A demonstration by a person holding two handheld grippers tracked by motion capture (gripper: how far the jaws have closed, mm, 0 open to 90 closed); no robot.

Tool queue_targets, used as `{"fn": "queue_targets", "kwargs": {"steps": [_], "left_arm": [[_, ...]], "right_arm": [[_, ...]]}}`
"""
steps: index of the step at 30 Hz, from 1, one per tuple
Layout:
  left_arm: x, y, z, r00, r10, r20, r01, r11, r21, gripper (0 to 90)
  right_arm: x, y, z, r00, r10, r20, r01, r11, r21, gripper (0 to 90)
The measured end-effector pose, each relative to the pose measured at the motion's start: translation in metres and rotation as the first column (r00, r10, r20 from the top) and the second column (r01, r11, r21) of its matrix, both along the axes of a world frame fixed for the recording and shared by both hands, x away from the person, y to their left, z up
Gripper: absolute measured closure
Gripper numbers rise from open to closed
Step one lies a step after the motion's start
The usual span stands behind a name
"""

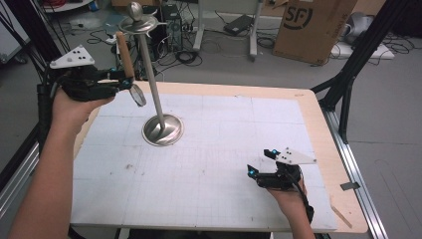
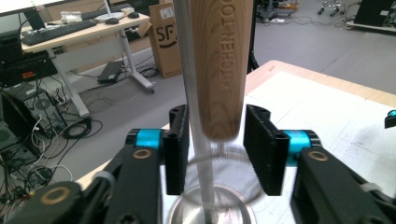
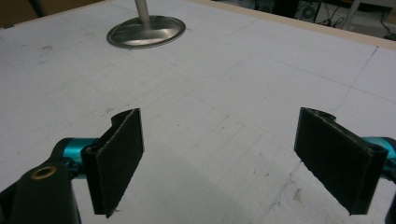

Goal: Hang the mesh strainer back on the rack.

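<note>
Strainer: small round wire-mesh sieve with long light wooden handle (image 1: 126, 56), hanging upright beside the tall silver metal stand with round dished base (image 1: 162, 130), handle top up near the stand's hook ring, mesh head low, left of the pole and close to it. In the left gripper view the wooden handle (image 2: 219, 70) between the black pads, lettering running along it, pole of the stand (image 2: 194, 116) just left of the handle and behind it. Left gripper (image 1: 122, 79) raised to the left of the stand, jaws parted around the handle, gaps visible on both sides, pads (image 2: 176, 154) not pressing the wood; no grip seen. Whether the handle hangs from a hook of the stand: cannot tell. Right gripper (image 1: 261, 162) low over the white gridded mat (image 1: 224, 149), well to the right of the stand and nearer the person, jaws spread wide, nothing between them. In the right gripper view the stand's base (image 3: 145, 31) far ahead, beyond the spread pads (image 3: 119, 158). Brown cardboard box (image 1: 313, 25) on the floor well behind the stand, to the right.
</note>
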State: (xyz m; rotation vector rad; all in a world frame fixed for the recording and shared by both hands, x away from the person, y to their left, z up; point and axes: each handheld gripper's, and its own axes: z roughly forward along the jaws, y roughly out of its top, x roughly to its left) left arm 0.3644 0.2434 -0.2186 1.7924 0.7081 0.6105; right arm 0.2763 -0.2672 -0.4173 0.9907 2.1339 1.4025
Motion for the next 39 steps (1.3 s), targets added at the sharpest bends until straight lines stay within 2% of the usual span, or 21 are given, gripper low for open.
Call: {"fn": "queue_targets", "kwargs": {"steps": [4,7,10,15,18,23,29,34,39], "left_arm": [[-0.005,0.003,0.000,0.9999,0.006,0.008,-0.006,0.9999,-0.013,55.8],[-0.009,0.004,-0.001,1.0000,0.010,0.000,-0.010,0.9998,-0.019,50.1],[-0.014,0.004,-0.004,0.9999,0.016,0.005,-0.016,0.9999,0.003,46.0],[-0.021,0.004,-0.007,0.9998,0.011,0.016,-0.011,0.9999,-0.002,39.9],[-0.026,0.000,-0.007,0.9992,-0.012,0.039,0.011,0.9996,0.025,38.4],[-0.035,-0.005,-0.004,0.9969,-0.051,0.059,0.050,0.9984,0.028,34.2],[-0.042,-0.010,-0.004,0.9938,-0.095,0.059,0.093,0.9951,0.035,31.8],[-0.046,-0.016,-0.010,0.9913,-0.120,0.054,0.119,0.9926,0.024,29.7],[-0.048,-0.024,-0.022,0.9872,-0.153,0.045,0.152,0.9880,0.025,27.0]], "right_arm": [[0.000,0.001,0.000,1.0000,-0.001,-0.003,0.001,1.0000,-0.003,14.7],[0.000,0.000,0.000,1.0000,0.002,0.002,-0.002,1.0000,-0.003,14.7],[0.000,0.000,0.000,1.0000,0.003,0.002,-0.003,1.0000,-0.003,14.7],[0.000,0.000,0.000,1.0000,0.002,0.002,-0.002,1.0000,-0.004,14.7],[0.000,0.000,0.000,1.0000,-0.001,0.001,0.001,1.0000,-0.004,14.7],[0.000,0.000,0.000,1.0000,0.000,-0.001,0.000,1.0000,-0.004,14.7],[0.000,0.001,0.000,1.0000,-0.001,-0.003,0.001,1.0000,-0.004,14.7],[0.000,0.000,0.000,1.0000,-0.001,0.001,0.001,1.0000,-0.004,14.7],[0.000,0.000,0.000,1.0000,0.000,0.003,0.000,1.0000,-0.003,14.7]]}}
